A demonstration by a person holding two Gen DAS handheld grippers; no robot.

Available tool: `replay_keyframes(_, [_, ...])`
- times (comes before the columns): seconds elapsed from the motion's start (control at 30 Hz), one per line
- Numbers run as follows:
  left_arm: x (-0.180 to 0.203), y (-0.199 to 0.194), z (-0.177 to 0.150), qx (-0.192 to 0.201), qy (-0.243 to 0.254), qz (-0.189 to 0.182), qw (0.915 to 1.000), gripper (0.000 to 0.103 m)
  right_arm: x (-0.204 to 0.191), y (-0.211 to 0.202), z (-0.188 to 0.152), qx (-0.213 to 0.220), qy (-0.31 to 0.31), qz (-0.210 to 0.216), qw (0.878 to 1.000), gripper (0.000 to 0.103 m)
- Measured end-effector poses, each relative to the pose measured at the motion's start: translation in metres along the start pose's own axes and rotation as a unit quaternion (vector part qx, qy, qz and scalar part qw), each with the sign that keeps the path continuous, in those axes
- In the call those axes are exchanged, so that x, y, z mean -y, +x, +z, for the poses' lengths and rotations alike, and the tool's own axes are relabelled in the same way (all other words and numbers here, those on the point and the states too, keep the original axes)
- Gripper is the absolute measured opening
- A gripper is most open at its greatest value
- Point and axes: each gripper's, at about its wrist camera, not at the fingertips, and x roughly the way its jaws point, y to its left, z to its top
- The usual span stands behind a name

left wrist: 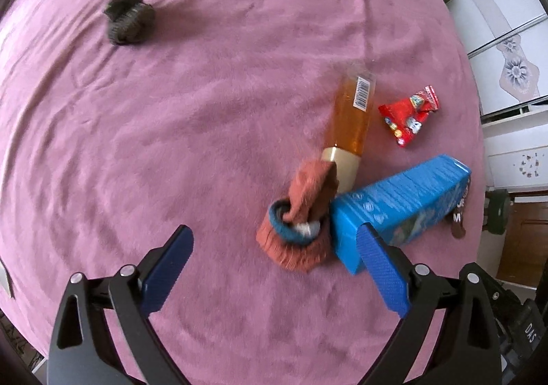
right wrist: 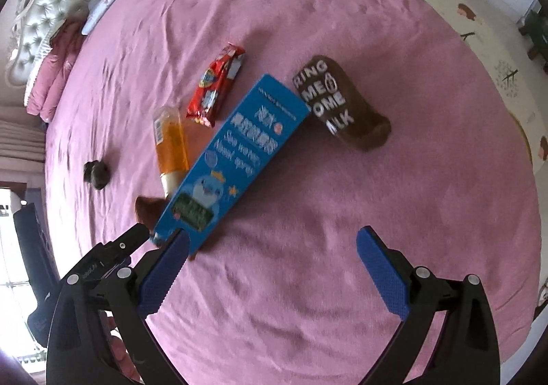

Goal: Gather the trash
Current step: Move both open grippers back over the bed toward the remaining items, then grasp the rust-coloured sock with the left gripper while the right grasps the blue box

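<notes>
Both sets of jaws stand wide with nothing between them: my left gripper (left wrist: 274, 248) hangs over bare pink bedspread (left wrist: 171, 111), its right finger (left wrist: 382, 268) just in front of the blue box (left wrist: 404, 207), and my right gripper (right wrist: 272, 251) has its left finger (right wrist: 164, 268) at that same box's near end. Just beyond lie a rust sock (left wrist: 301, 213) bunched against the box, an orange bottle (left wrist: 352, 118), then the red wrapper (left wrist: 409, 118) farther out. A brown lettered sock (right wrist: 339, 104) sits right of the box, and a small dark bundle (left wrist: 128, 22) lies well apart, far left.

My worry is both grippers meeting at the box, or the jaws snagging the sock with it. Soft bedding may let things roll. Open room lies left and near; the bed edge runs along the right.
</notes>
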Motion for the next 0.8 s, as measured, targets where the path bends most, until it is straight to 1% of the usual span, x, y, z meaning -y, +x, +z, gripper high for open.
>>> replay_keyframes(0.1, [0.001,0.016,0.01,-0.021,0.007,-0.001,0.9997,0.072,-0.003,0.006,0.008,-0.004,0.008,0.005,1.0,0.094])
replay_keyframes(0.13, [0.001,0.021,0.011,-0.029,0.008,-0.003,0.9995,0.069,-0.005,0.008,0.011,-0.006,0.011,0.005,1.0,0.094])
replay_keyframes(0.17, [0.001,0.025,0.013,-0.036,0.008,-0.007,0.9993,0.068,-0.006,0.011,0.013,-0.008,0.014,0.006,1.0,0.094])
replay_keyframes(0.27, [0.0,0.032,0.014,-0.04,0.006,-0.018,0.999,0.059,-0.012,0.019,0.019,-0.016,0.015,0.007,1.0,0.094])
replay_keyframes(0.3, [0.0,0.034,0.014,-0.041,0.005,-0.022,0.9989,0.054,-0.014,0.021,0.02,-0.015,0.015,0.006,1.0,0.094])
replay_keyframes(0.33, [-0.001,0.035,0.014,-0.042,0.003,-0.027,0.9987,0.044,-0.016,0.024,0.022,-0.017,0.015,0.006,1.0,0.094])
replay_keyframes(0.4, [0.0,0.037,0.013,-0.044,-0.001,-0.043,0.9981,0.034,-0.019,0.03,0.025,-0.021,0.016,0.004,1.0,0.094])
replay_keyframes(0.5, [0.003,0.034,0.008,-0.039,0.004,-0.044,0.9982,0.029,-0.021,0.04,0.03,-0.031,0.024,-0.003,0.999,0.094])
replay_keyframes(0.6, [-0.001,0.032,0.005,-0.038,-0.006,-0.058,0.9976,0.027,-0.021,0.049,0.033,-0.035,0.046,-0.005,0.998,0.094])
replay_keyframes(0.67, [-0.007,0.031,-0.001,-0.038,-0.012,-0.066,0.997,0.027,-0.02,0.055,0.036,-0.036,0.069,0.003,0.997,0.094])
replay_keyframes(0.73, [-0.013,0.029,-0.008,-0.037,-0.014,-0.069,0.9968,0.026,-0.017,0.063,0.04,-0.043,0.098,-0.009,0.994,0.094])
replay_keyframes(0.8, [-0.017,0.028,-0.012,-0.037,-0.012,-0.069,0.9968,0.026,-0.011,0.073,0.043,-0.056,0.137,0.012,0.989,0.094])
